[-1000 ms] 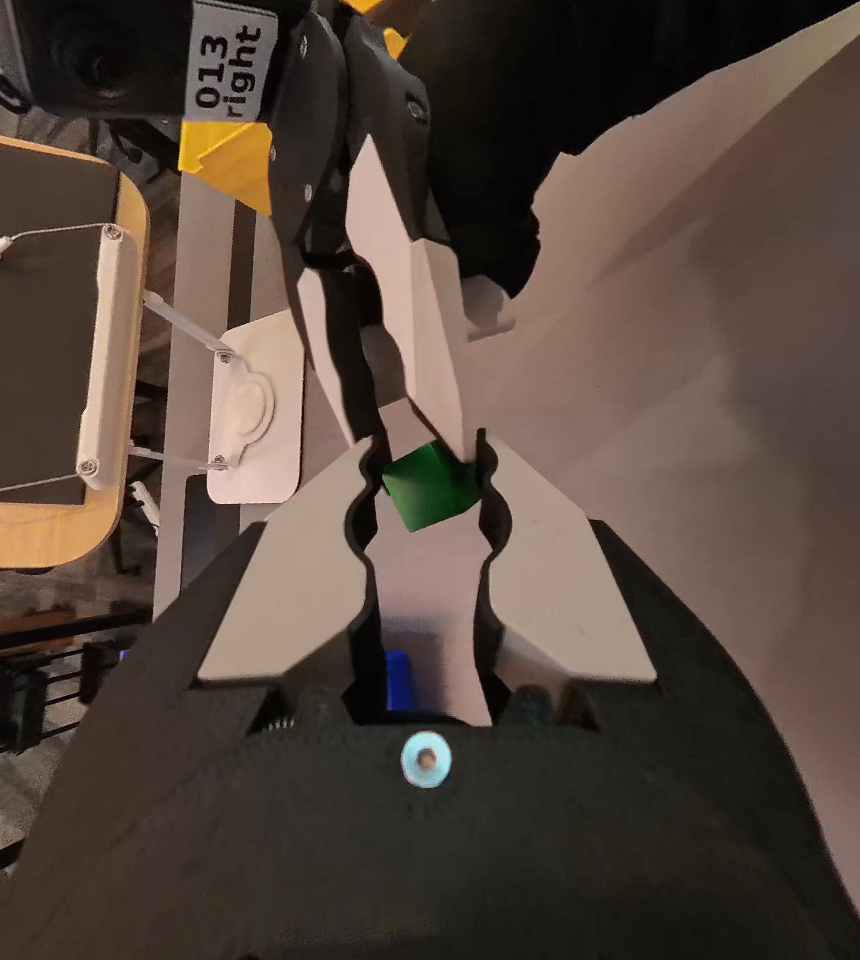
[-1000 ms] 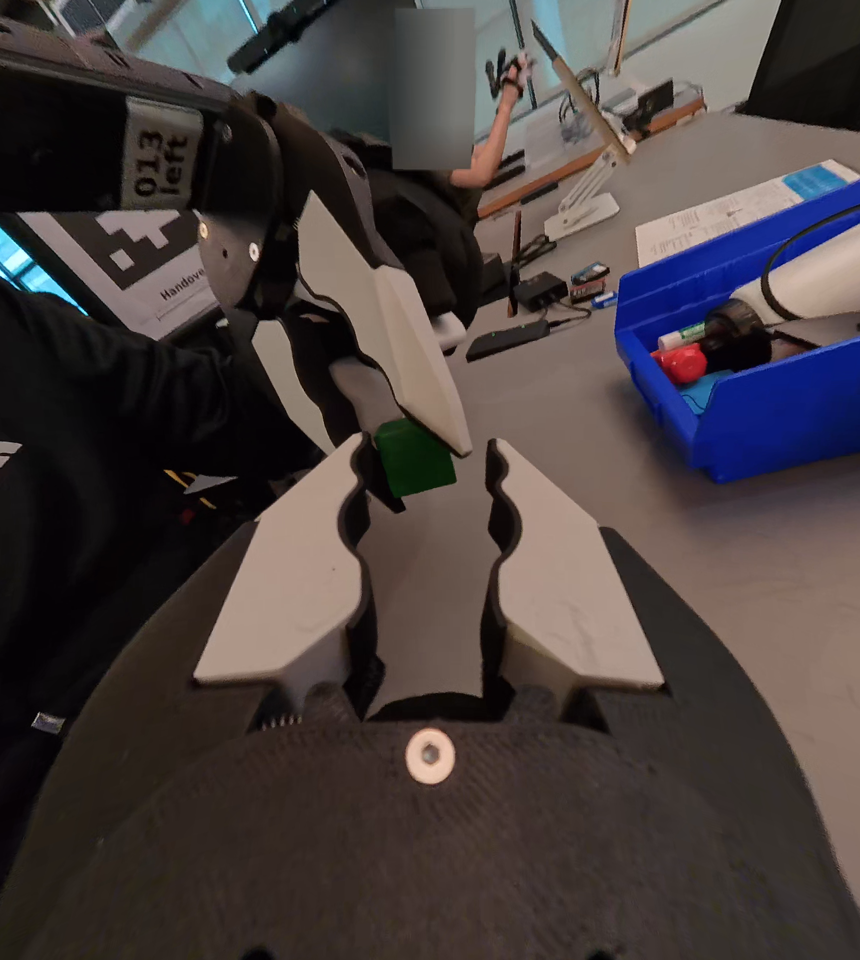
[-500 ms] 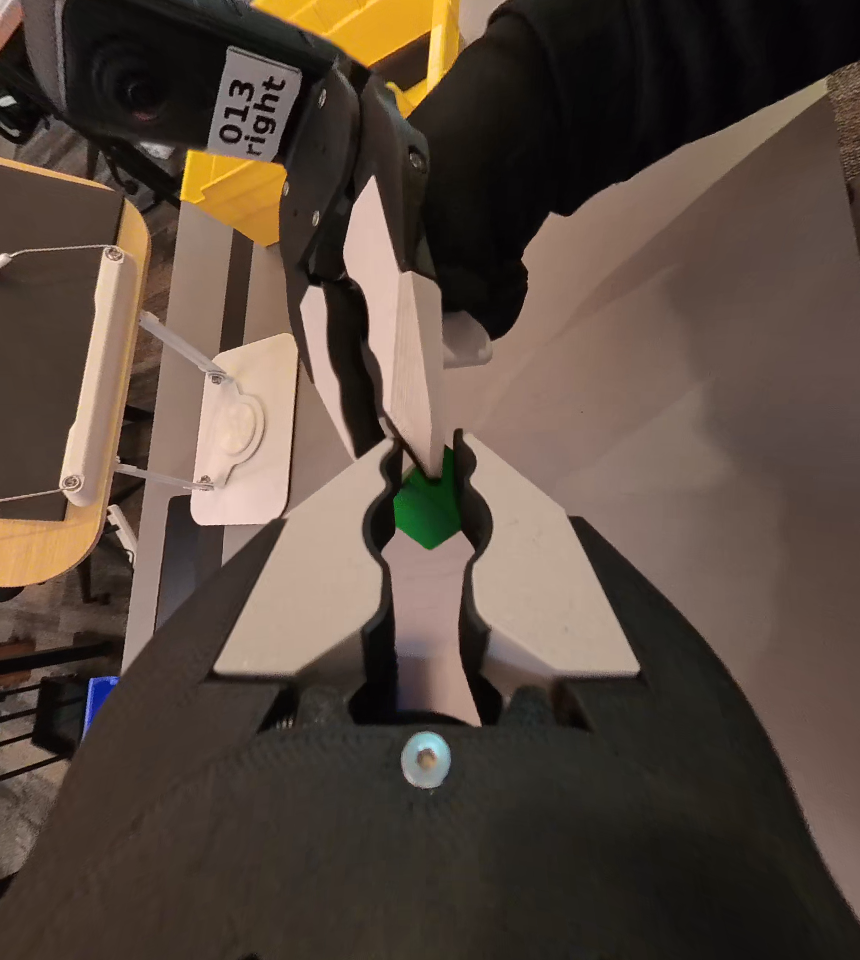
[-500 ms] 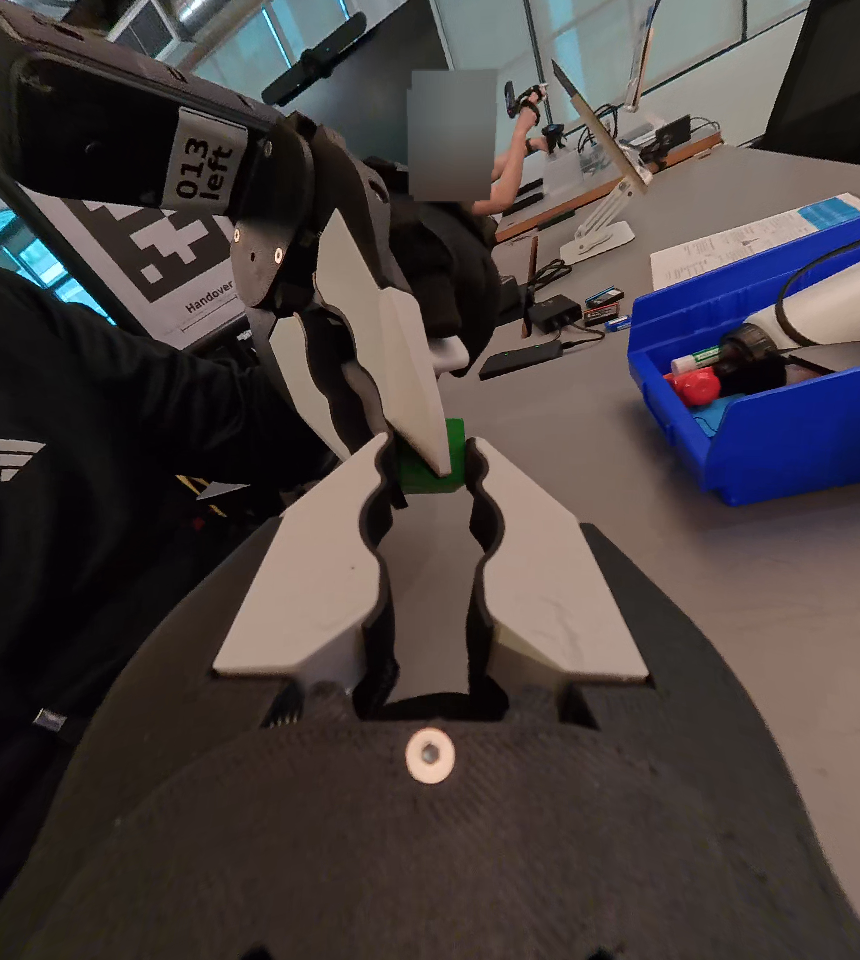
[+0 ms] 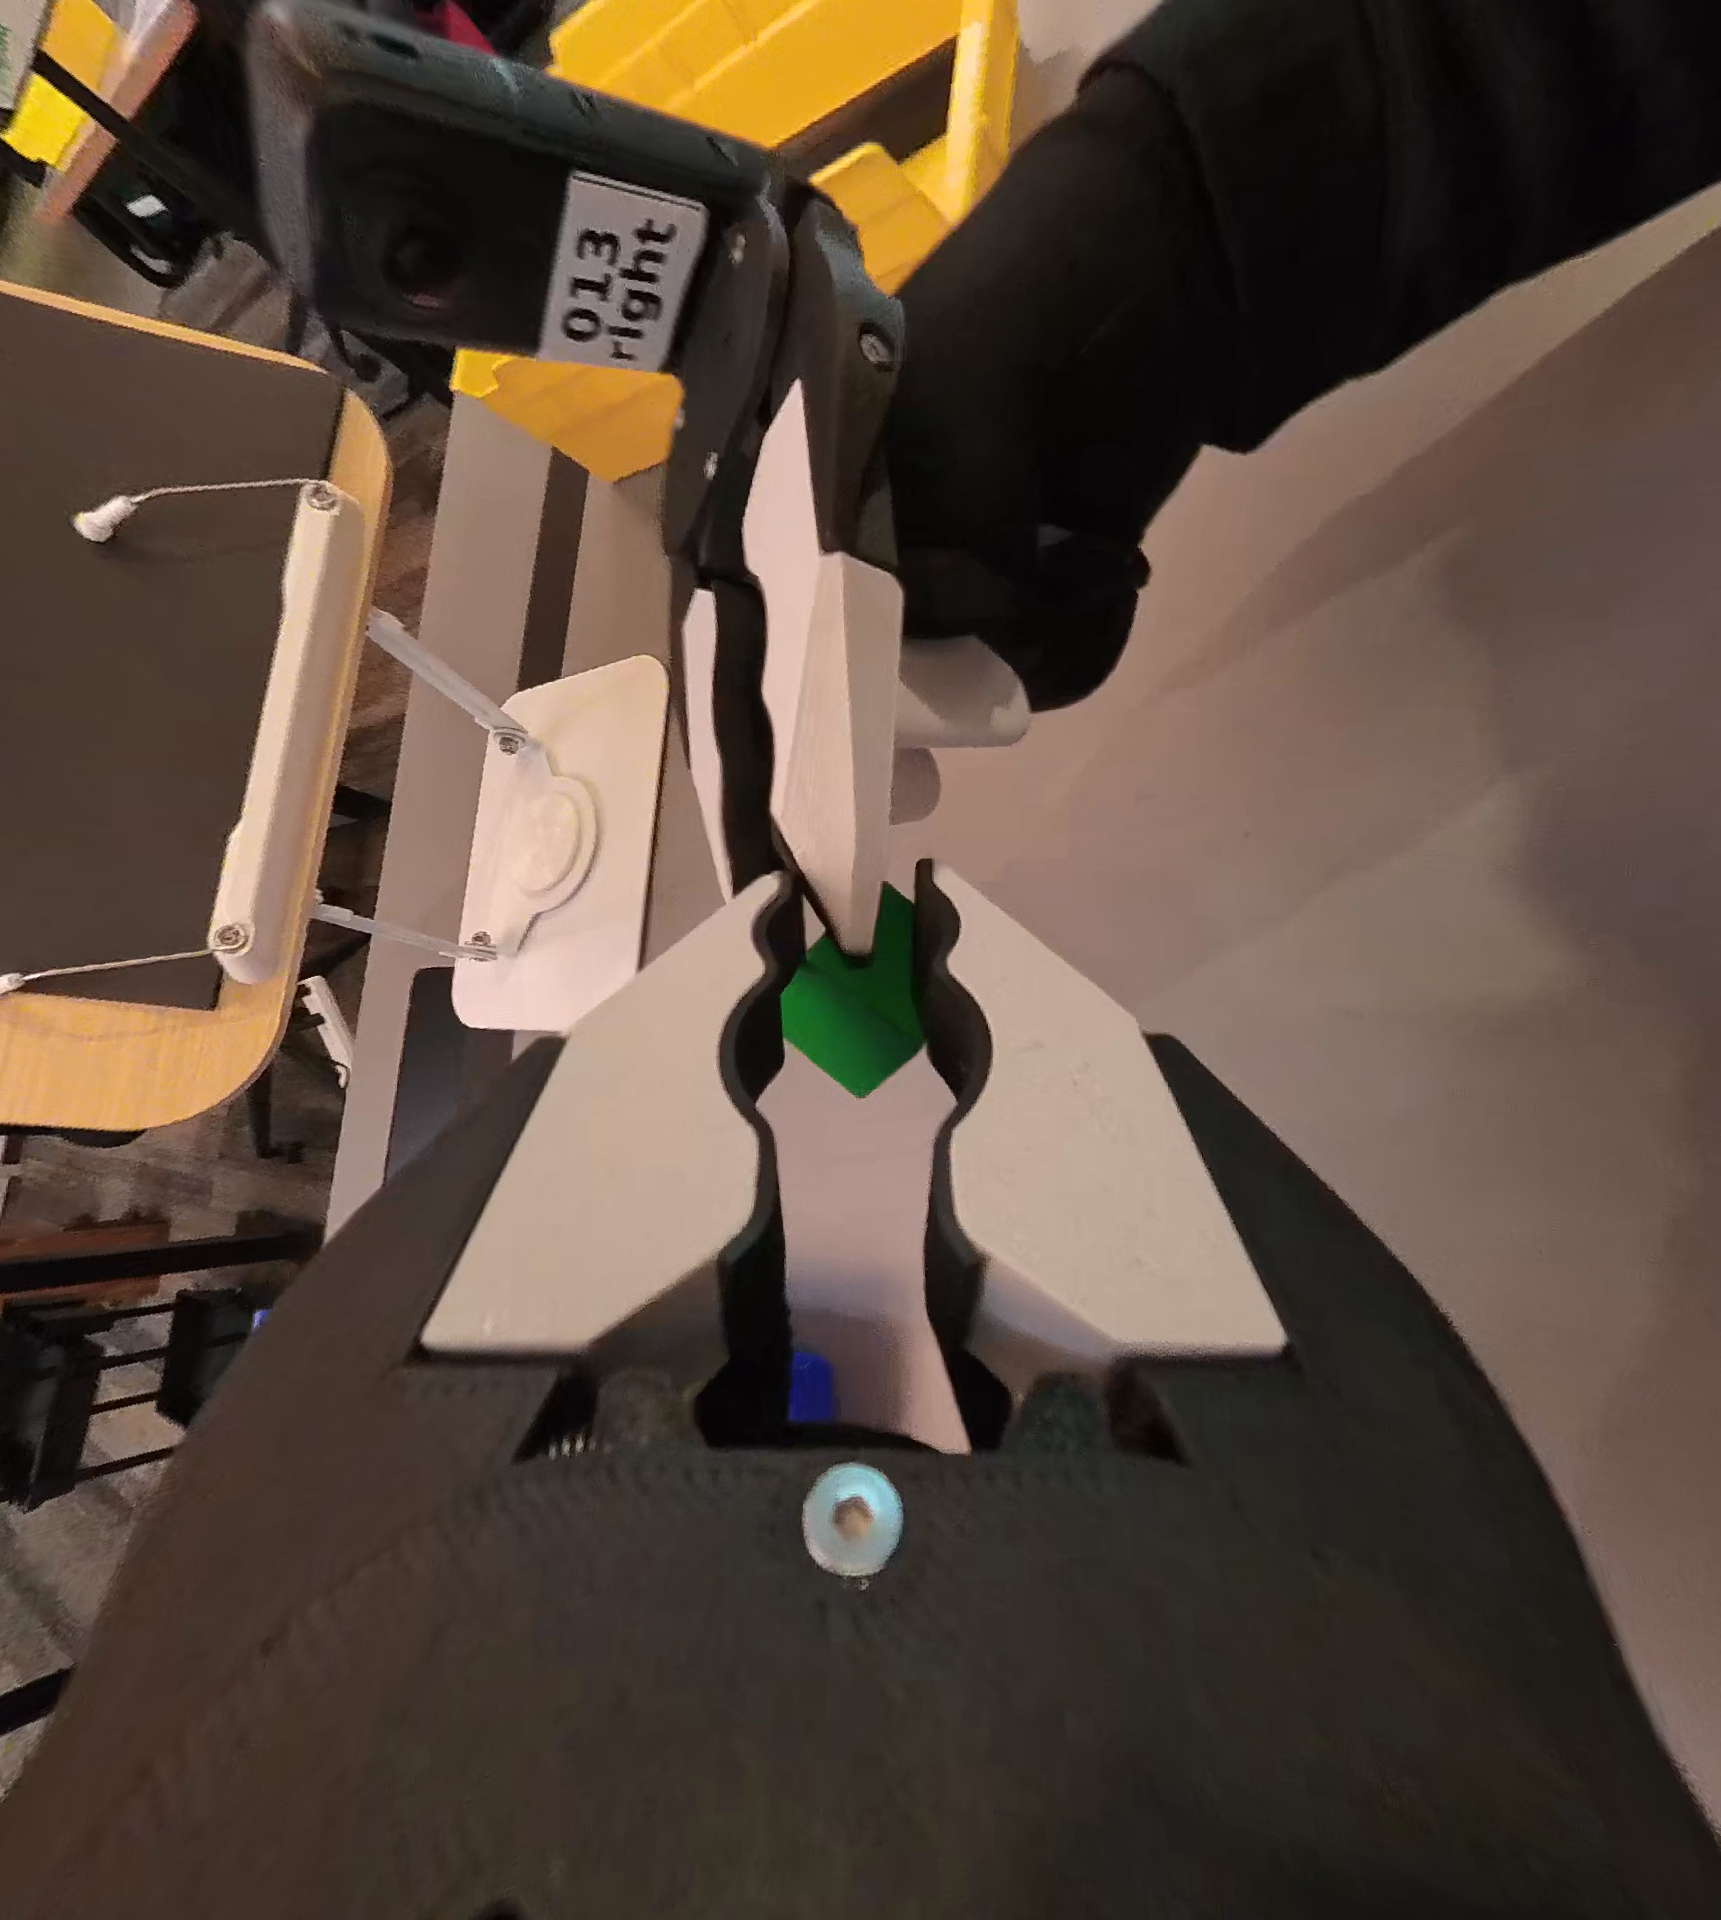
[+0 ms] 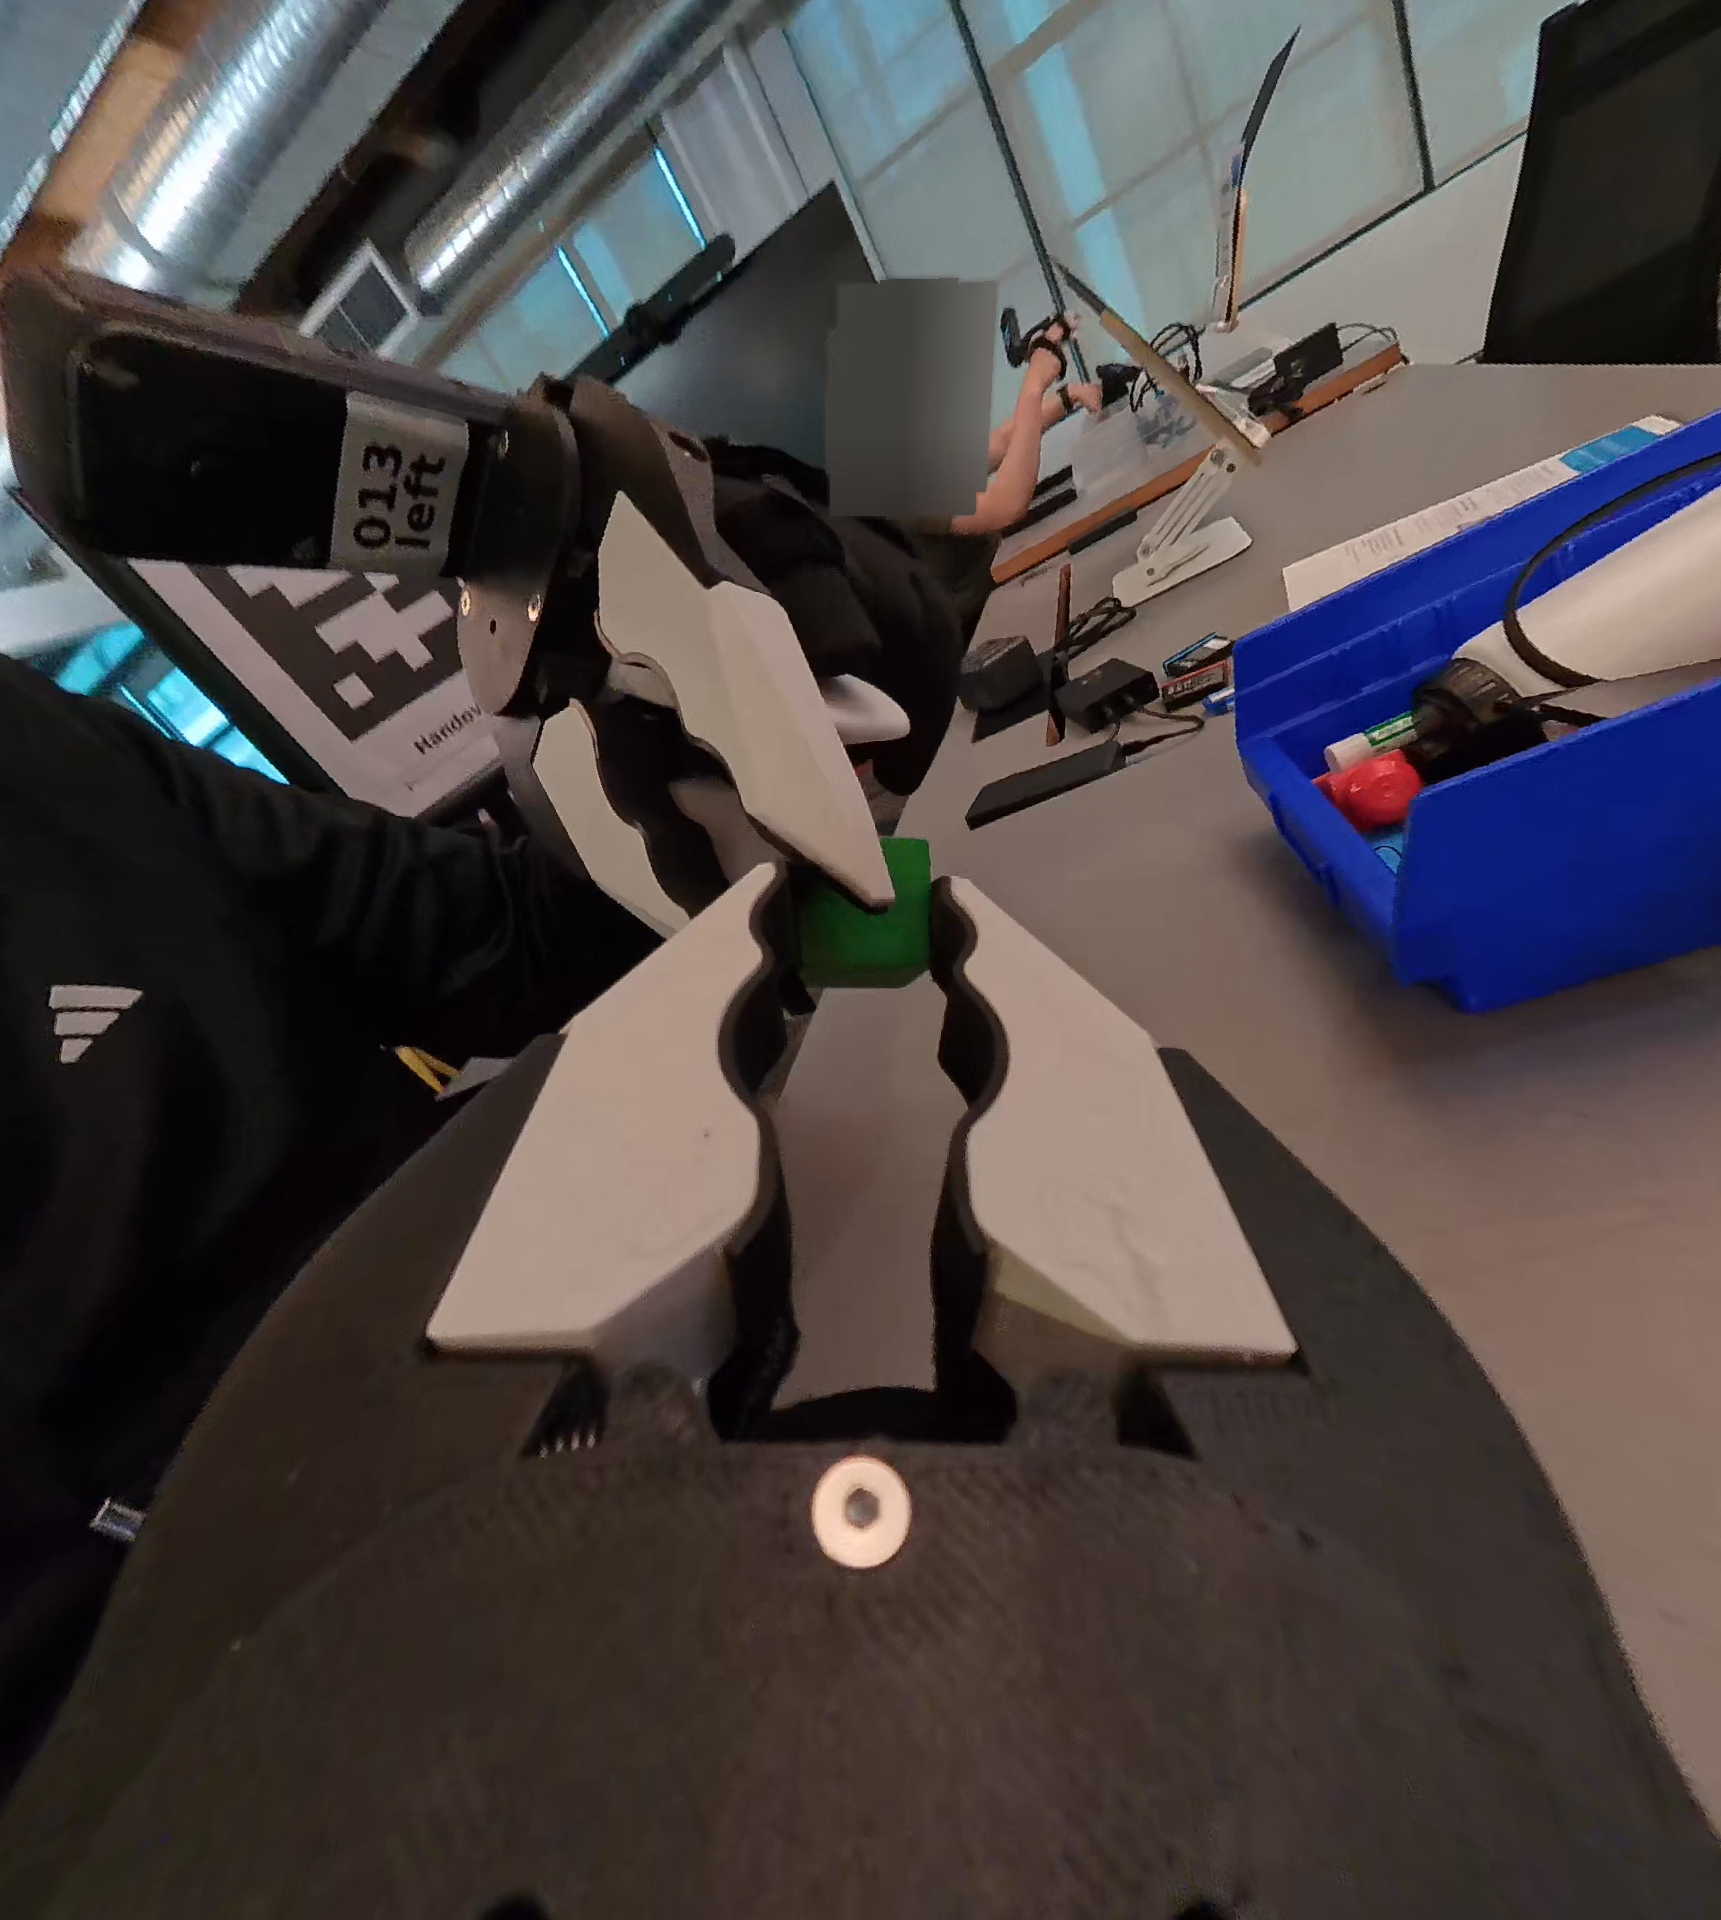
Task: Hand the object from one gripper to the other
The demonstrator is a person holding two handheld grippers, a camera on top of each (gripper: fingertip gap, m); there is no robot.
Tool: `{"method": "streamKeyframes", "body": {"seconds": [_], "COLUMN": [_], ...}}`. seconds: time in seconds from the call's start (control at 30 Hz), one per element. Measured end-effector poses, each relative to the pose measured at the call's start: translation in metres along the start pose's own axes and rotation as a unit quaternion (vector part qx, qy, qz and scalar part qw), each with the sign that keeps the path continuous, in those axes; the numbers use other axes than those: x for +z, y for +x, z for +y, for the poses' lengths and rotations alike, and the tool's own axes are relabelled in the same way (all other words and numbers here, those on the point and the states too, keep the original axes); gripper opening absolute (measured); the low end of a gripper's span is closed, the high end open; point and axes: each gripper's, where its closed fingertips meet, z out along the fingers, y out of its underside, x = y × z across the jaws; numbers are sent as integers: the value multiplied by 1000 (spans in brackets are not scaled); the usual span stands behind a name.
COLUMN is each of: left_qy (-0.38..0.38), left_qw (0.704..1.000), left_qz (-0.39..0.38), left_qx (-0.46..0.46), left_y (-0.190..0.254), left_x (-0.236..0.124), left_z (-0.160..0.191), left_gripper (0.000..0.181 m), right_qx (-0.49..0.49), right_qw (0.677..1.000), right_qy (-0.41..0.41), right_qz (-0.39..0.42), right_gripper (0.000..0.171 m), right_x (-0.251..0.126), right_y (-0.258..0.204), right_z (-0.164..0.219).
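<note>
A small green cube (image 5: 851, 1029) is held in the air between both grippers. In the left wrist view my left gripper (image 5: 856, 881) has its pads against both sides of the cube. The right gripper (image 5: 796, 920) comes in from above, held by a black-gloved hand, with its fingers on the cube's far end. In the right wrist view my right gripper (image 6: 858, 881) is shut on the cube (image 6: 861, 940). The left gripper (image 6: 783, 914) reaches in from the upper left, and one of its fingers lies over the cube's top.
A grey table (image 6: 1458, 1195) lies below. A blue bin (image 6: 1562, 862) with tools stands at the right, and black devices (image 6: 1043, 774) and papers lie farther back. A person sits at the back. A wood-edged board (image 5: 56, 727) and yellow bins (image 5: 762, 62) are off the table's edge. The tips of both grippers are at nearly the same place.
One second ago my right gripper stood open around the cube in the left gripper. It closed on the cube. Both grippers have since risen and tilted a little together.
</note>
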Motion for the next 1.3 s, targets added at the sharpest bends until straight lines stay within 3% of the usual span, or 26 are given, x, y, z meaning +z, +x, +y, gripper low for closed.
{"method": "streamKeyframes", "body": {"seconds": [0.27, 0.43, 0.67, 0.77, 0.87, 1.1, 1.3], "left_qy": [61, 67, 72, 75, 104, 208, 303], "left_qw": [987, 965, 952, 955, 966, 972, 942], "left_qz": [-145, -249, -285, -276, -236, -71, 7], "left_qx": [-13, 47, 83, 76, 24, -87, -141], "left_y": [-46, -57, -54, -54, -54, -39, -32], "left_x": [-8, -7, -9, -9, -13, -32, -53], "left_z": [-8, -18, -24, -23, -25, -37, -54], "left_gripper": [48, 43, 25, 25, 25, 25, 26], "right_qx": [29, 26, 46, 27, -24, -292, -367], "right_qw": [987, 978, 975, 977, 982, 950, 922], "right_qy": [158, 206, 212, 211, 187, 53, -25], "right_qz": [6, -23, -39, -22, 19, 100, 123], "right_gripper": [23, 23, 23, 25, 45, 40, 35], "right_x": [-36, -40, -33, -34, -37, -38, -29], "right_y": [15, 4, 1, 2, 3, -33, -45], "right_z": [-42, -55, -54, -56, -57, -56, -47]}}
